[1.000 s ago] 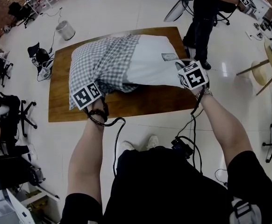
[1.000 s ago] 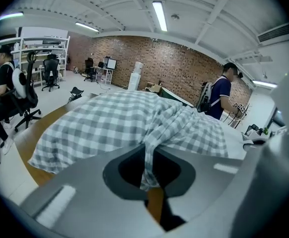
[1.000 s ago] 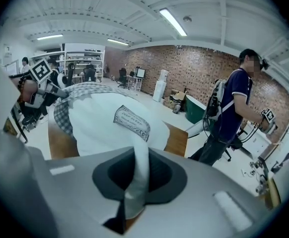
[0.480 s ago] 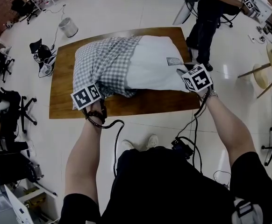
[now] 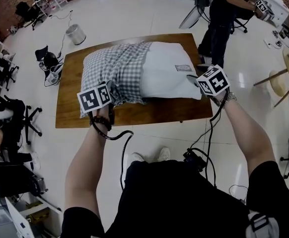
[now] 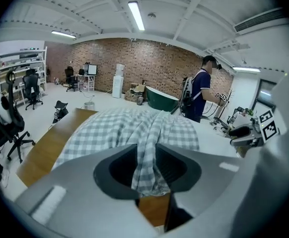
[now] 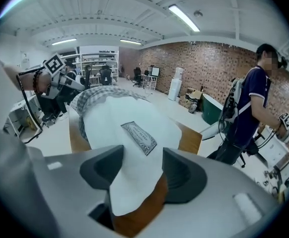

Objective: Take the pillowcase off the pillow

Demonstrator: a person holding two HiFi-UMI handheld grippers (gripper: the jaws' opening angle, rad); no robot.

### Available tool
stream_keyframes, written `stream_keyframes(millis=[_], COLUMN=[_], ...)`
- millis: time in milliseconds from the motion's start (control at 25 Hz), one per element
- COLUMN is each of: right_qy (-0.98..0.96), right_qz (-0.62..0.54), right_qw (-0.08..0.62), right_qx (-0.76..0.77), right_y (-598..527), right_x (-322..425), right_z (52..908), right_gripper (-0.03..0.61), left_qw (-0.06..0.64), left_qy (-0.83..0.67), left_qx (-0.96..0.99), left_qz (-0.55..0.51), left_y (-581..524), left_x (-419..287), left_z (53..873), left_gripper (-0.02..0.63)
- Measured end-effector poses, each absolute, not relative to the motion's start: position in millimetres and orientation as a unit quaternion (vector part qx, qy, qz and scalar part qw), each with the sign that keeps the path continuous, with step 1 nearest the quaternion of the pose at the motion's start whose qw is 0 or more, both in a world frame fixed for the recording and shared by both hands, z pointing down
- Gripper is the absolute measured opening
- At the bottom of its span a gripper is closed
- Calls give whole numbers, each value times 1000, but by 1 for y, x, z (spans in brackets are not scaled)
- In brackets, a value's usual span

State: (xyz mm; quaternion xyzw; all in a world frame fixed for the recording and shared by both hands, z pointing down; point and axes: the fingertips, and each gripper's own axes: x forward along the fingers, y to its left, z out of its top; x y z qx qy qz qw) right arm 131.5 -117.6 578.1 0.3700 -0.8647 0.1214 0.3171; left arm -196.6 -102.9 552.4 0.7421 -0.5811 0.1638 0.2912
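Half the pillow bared (my estimate); gingham pillowcase covers the left half. Left gripper and right gripper jaws just opening, loose around pillowcase fold and pillow corner.

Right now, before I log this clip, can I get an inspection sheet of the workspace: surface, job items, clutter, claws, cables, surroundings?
Surface: wooden table, wood showing round the pillow.
Job's things: checked pillowcase covers one end; white pillow bare at the other, label showing.
Clutter: nothing seen.
Claws: left claw has just been opening, a pillowcase fold hanging between its jaws; right claw has just been opening, the pillow's corner lying loose between its jaws.
Cables: left cable loops off the left wrist; right cable hangs from the right wrist.
Surroundings: bin, office chair, second person beyond the table.
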Motion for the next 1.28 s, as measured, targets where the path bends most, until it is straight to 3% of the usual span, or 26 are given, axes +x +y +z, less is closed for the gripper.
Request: stream_keyframes(millis=[560, 960, 1280], right_qy=[-880, -891, -895], right_qz=[78, 70, 139], right_qw=[321, 341, 366], right_qx=[342, 293, 216], right_y=[-150, -210, -282], right_x=[90, 50, 25], right_z=[516, 501, 508], right_gripper=[249, 250, 282], left_qw=[220, 205, 228], left_qy=[-492, -386, -275], left_qx=[813, 858, 873], left_qz=[219, 270, 333], left_y=[-157, -236, -318], left_x=[-153, -114, -91], left_z=[464, 445, 454], left_gripper=[149, 181, 215])
